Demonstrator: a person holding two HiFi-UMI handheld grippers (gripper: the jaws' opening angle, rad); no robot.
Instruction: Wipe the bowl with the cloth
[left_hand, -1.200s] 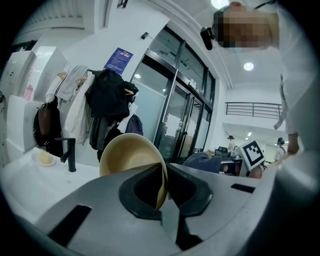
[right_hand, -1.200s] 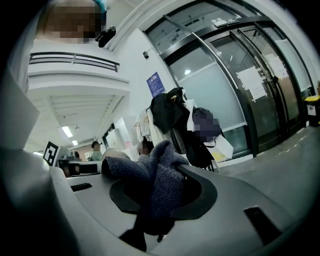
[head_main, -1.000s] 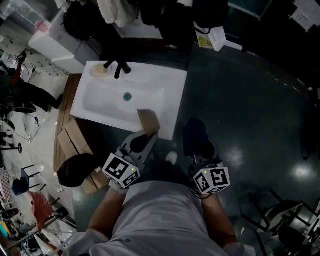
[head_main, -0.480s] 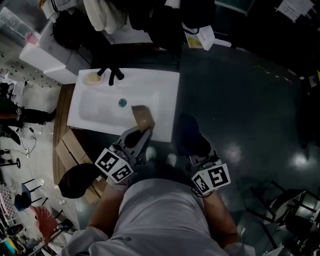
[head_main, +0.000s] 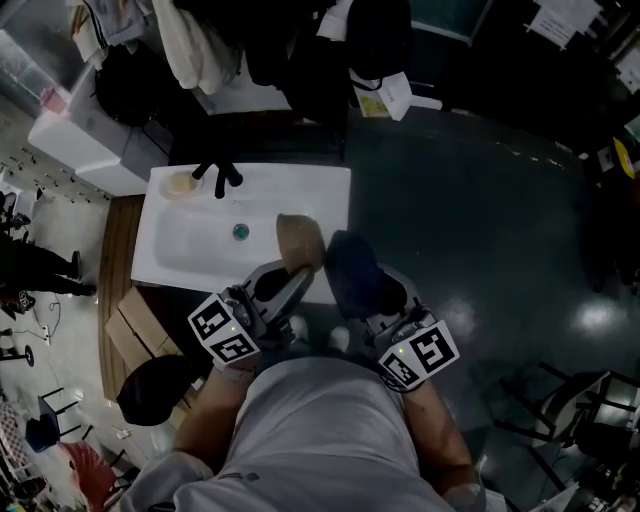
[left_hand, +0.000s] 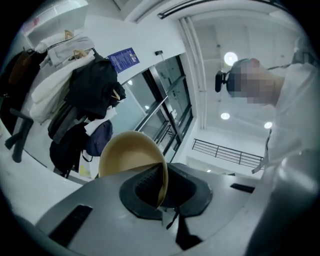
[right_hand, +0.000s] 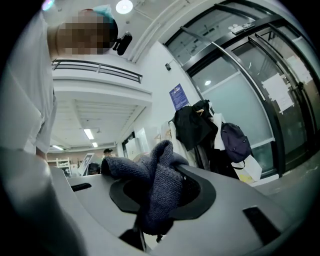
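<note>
no legible text, blue wall poster (left_hand: 123, 59) too blurred to read

Your left gripper (head_main: 292, 272), clamped on the rim of the tan round bowl (head_main: 298, 240), and your right gripper (head_main: 372, 292), pinching the dark blue knitted cloth (head_main: 350, 268), sit side by side over the near right corner of the white rectangular sink (head_main: 335, 190). Bowl and cloth look to be touching, so nothing passes between them. The basin's left half is bare around the small round drain (head_main: 240, 231). At the back rim a black tap (head_main: 218, 177) and a yellowish pad (head_main: 180, 184) stand in the way, with dark coats (head_main: 300, 60) hanging behind. The dark floor (head_main: 480, 220) on your right is free; brown cardboard boxes (head_main: 135, 322) crowd the left.
</note>
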